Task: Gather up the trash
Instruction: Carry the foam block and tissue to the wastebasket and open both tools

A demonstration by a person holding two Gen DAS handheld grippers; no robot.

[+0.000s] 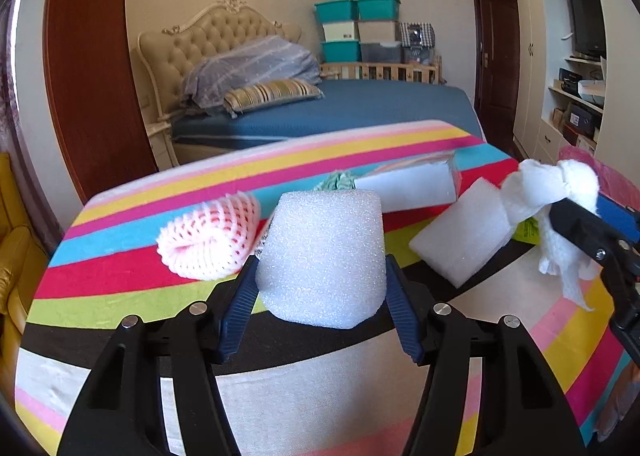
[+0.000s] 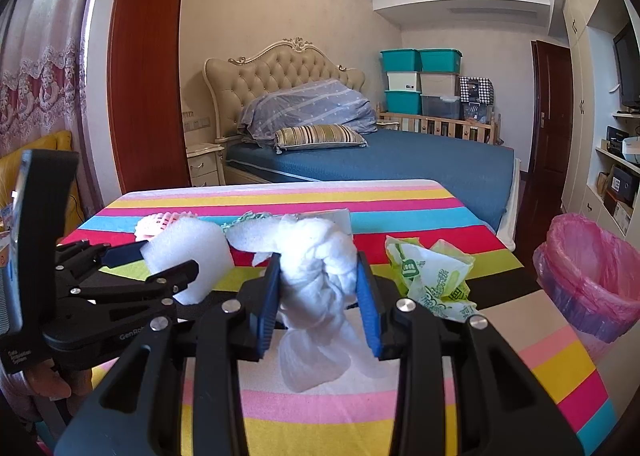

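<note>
Trash mostly uncollected: left gripper clamped on foam block, right gripper on tissue wad, bin seemingly empty, wrapper left on worktop.

Striped table bears foam net, green wrapper

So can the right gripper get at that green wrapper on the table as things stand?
Probably not yet. The wrapper lies in the open just right of the right gripper, but its fingers are already shut on a wad of tissue, which must go first.
</note>
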